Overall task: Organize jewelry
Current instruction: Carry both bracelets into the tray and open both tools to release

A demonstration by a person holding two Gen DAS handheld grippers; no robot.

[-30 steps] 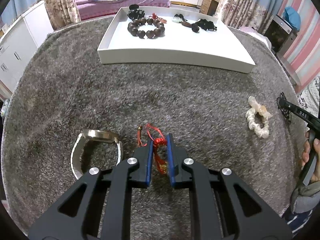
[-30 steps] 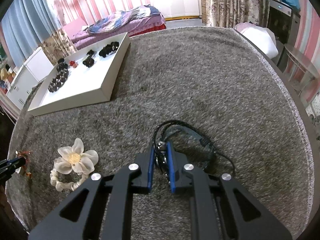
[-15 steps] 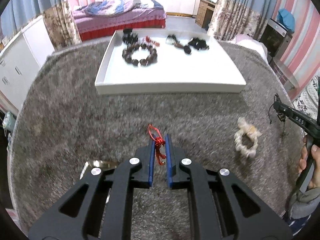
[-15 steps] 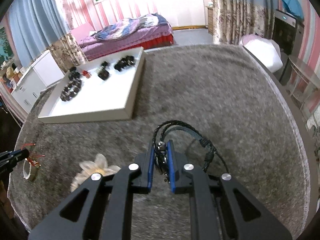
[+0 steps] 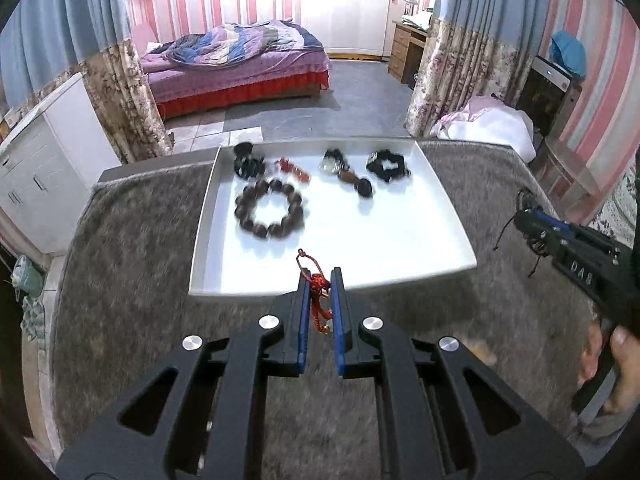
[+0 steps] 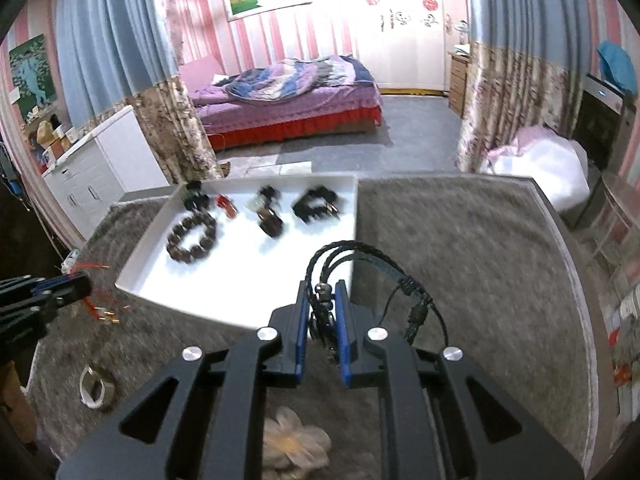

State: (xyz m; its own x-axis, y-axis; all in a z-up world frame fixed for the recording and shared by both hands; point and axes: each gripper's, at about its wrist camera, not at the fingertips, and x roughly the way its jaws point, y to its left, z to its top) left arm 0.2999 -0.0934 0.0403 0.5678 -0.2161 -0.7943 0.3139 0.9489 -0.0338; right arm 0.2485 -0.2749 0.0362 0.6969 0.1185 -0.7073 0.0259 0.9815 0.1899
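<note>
My left gripper (image 5: 319,280) is shut on a red knotted cord charm (image 5: 318,300) and holds it in the air at the near edge of the white tray (image 5: 448,216). My right gripper (image 6: 323,294) is shut on a black braided cord bracelet (image 6: 340,256) with metal beads, lifted above the tray's (image 6: 136,272) near right corner. The tray holds a dark wooden bead bracelet (image 5: 269,214), a black scrunchie (image 5: 387,166), a small red piece (image 5: 294,168) and other dark pieces. The right gripper also shows in the left wrist view (image 5: 528,210), and the left gripper in the right wrist view (image 6: 80,286).
The tray sits on a grey shaggy cloth (image 5: 128,264) over a round table. A metal bangle (image 6: 96,388) and a white flower scrunchie (image 6: 294,440) lie on the cloth below my right gripper. A bed, curtains and a white cabinet stand behind the table.
Both grippers have risen off the cloth with their pieces and moved forward toward the tray. The bangle and the flower scrunchie stayed on the cloth.
</note>
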